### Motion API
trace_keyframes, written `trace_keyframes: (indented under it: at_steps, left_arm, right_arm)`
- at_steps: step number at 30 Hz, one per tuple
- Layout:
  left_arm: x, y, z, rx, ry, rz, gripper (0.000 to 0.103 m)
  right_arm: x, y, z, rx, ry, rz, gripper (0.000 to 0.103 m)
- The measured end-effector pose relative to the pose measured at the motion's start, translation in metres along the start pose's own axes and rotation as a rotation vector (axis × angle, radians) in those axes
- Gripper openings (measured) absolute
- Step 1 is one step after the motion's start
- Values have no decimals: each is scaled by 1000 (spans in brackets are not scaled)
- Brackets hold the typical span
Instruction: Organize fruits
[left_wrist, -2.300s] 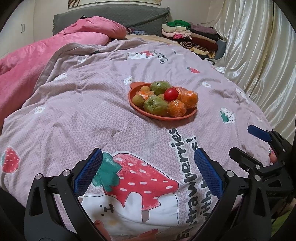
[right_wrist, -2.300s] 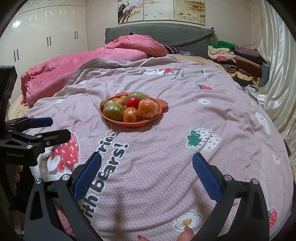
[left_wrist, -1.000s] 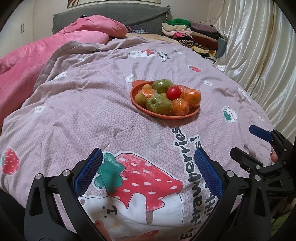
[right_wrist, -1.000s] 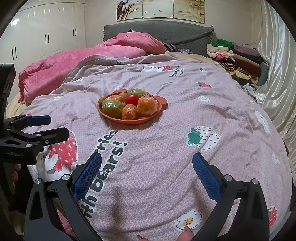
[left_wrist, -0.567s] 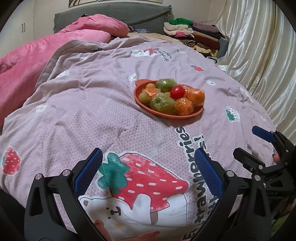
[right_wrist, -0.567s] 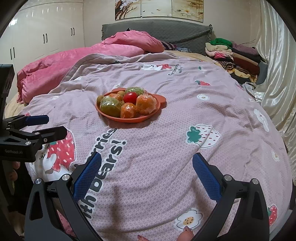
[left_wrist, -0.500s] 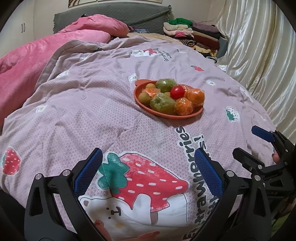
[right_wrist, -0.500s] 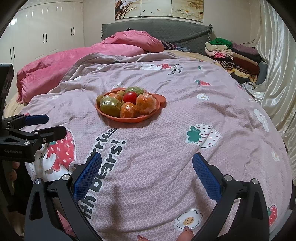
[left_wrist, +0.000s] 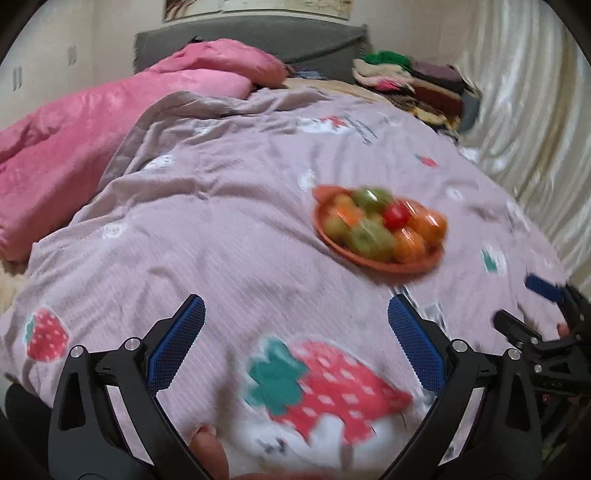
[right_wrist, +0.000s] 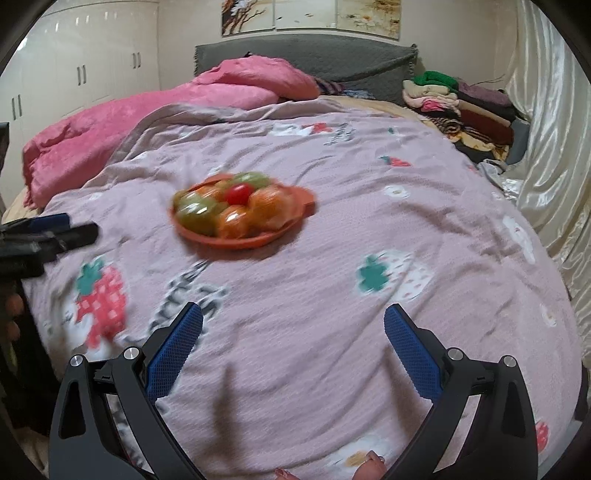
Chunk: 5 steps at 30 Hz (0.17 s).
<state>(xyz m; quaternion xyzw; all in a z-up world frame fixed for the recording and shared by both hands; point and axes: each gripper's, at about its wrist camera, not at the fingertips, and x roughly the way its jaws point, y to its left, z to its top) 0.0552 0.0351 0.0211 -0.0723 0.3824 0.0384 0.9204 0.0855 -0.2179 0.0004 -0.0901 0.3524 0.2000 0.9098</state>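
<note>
A: Where's the fruit?

B: Heaped on the orange plate (right_wrist: 240, 236) mid-bed: a red tomato (right_wrist: 238, 194) on top, wrapped oranges (right_wrist: 269, 208) to the right, green fruit (right_wrist: 195, 216) to the left (both views are blurred, so I can't name them closer).

A: And the grippers?

B: Left hand-held gripper (left_wrist: 295, 332) and right hand-held gripper (right_wrist: 293, 332) both released, jaws wide, empty, near the foot of the strawberry quilt (right_wrist: 369, 240), well apart from the plate.

A: Risks?

B: The quilt is soft, so a downward push could tip the plate. The shiny wrap looks slippery, and disturbing the pile may send the tomato rolling.
</note>
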Motion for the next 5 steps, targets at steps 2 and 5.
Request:
trace_keyframes:
  at_steps: [2, 5]
  left_arm:
    - [15, 19, 20, -18, 31, 15, 93]
    - [44, 48, 51, -25, 14, 64, 93]
  right_arm:
    - [9, -22, 11, 27, 2, -33, 98]
    - [36, -68, 32, 91, 47, -82, 98]
